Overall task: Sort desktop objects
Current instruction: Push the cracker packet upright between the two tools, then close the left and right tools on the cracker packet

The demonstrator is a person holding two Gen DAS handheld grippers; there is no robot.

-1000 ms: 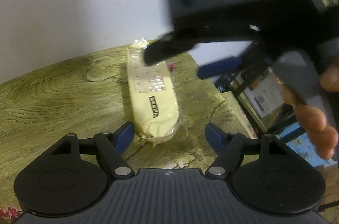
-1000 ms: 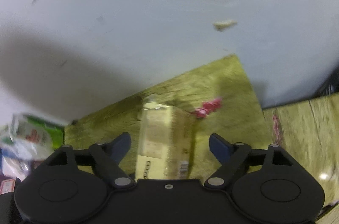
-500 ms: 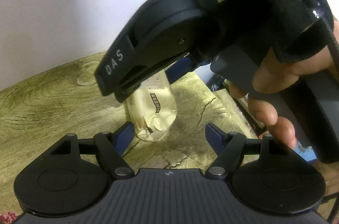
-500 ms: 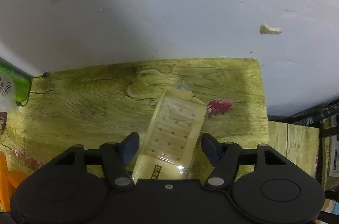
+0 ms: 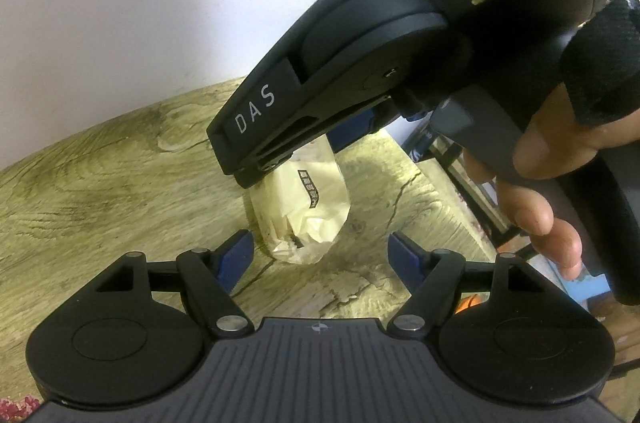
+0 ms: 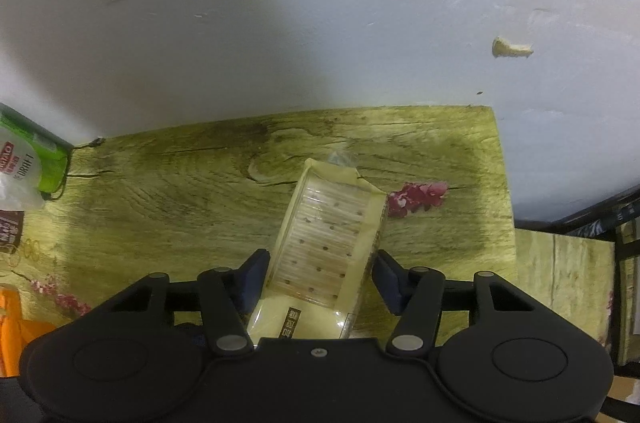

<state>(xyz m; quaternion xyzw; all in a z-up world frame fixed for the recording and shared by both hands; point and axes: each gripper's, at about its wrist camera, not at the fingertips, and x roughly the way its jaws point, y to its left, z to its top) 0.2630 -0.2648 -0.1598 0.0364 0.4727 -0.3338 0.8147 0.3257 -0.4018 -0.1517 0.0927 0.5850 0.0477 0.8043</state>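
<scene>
The grab is under way: low in the right wrist frame, the right gripper is closing its jaws around the pale yellow cracker packet lying on the wooden table at centre frame, pads just at its sides (whether they press yet, I can't tell). The left gripper hangs spread and empty nearby. Next, I'd judge, comes a firm pinch and lift.

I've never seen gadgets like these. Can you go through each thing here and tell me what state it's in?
Cracker packet: sealed, lying on the table, between the right gripper's fingers.
Right gripper: jaws closing around the packet.
Left gripper: open, empty, near the packet's end.
Green package: at the table's left edge, only partly visible.
Table: wood-grain cover, cracked.
</scene>
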